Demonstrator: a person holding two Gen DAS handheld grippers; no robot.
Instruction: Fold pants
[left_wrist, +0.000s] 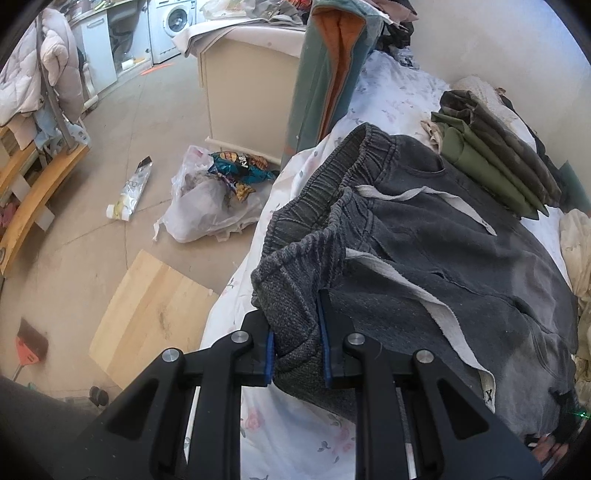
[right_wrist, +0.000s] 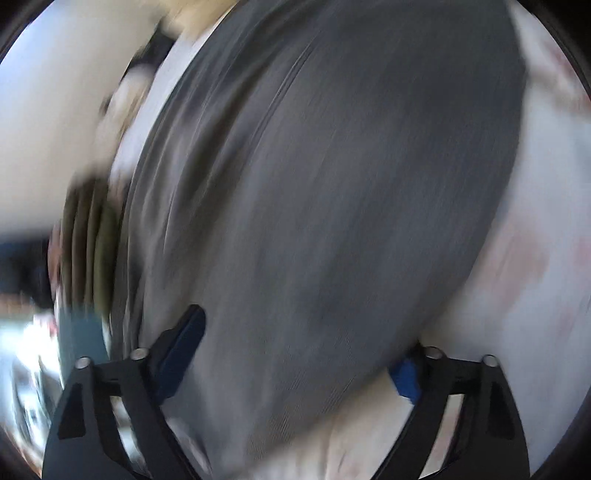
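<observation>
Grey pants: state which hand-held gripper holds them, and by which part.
The left hand-held gripper is shut on the grey pants at the elastic waistband corner. The right hand-held gripper is open, holding nothing.

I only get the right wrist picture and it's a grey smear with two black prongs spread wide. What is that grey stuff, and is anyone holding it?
Observer: It's dark grey pants lying on a floral bed sheet. The left gripper is shut on the elastic waistband.
Operator: What's the olive blur at my left edge?
Observer: A stack of folded olive and camouflage clothes beside the pants.
Operator: Any strings on the pants?
Observer: Yes, a pale drawstring trails across the front.
Operator: And my prongs?
Observer: That's the right gripper, open, straddling the grey fabric.
</observation>
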